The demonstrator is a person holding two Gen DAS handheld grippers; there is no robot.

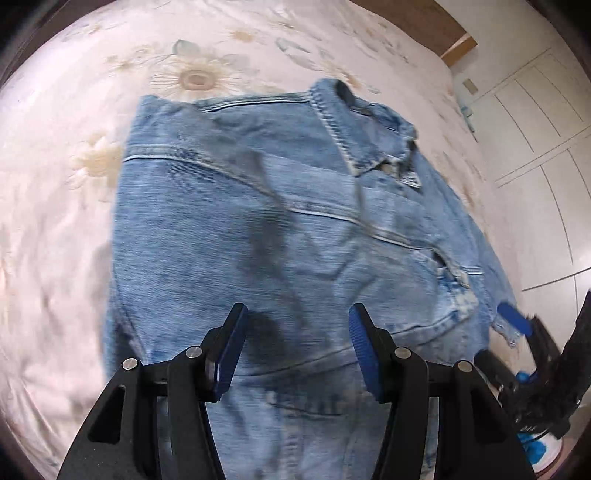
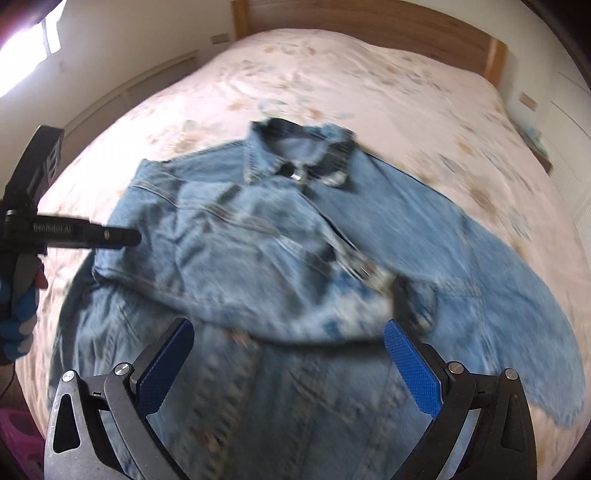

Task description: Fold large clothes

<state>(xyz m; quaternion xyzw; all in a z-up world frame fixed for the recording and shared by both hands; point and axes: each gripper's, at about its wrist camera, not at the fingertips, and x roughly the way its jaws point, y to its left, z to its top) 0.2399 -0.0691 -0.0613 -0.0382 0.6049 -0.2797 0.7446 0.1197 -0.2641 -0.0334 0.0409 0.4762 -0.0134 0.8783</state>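
My left gripper hangs with its jaws spread wide and nothing between them, directly over the denim jacket, which lies spread on the floral bedspread ahead of and beneath me. My right gripper is likewise wide apart and holding nothing, above the jacket's lower front, with the collar farther ahead and one sleeve stretched to its right. Beyond the jacket stands the wooden headboard, and white cupboard doors lie off to my left gripper's right.
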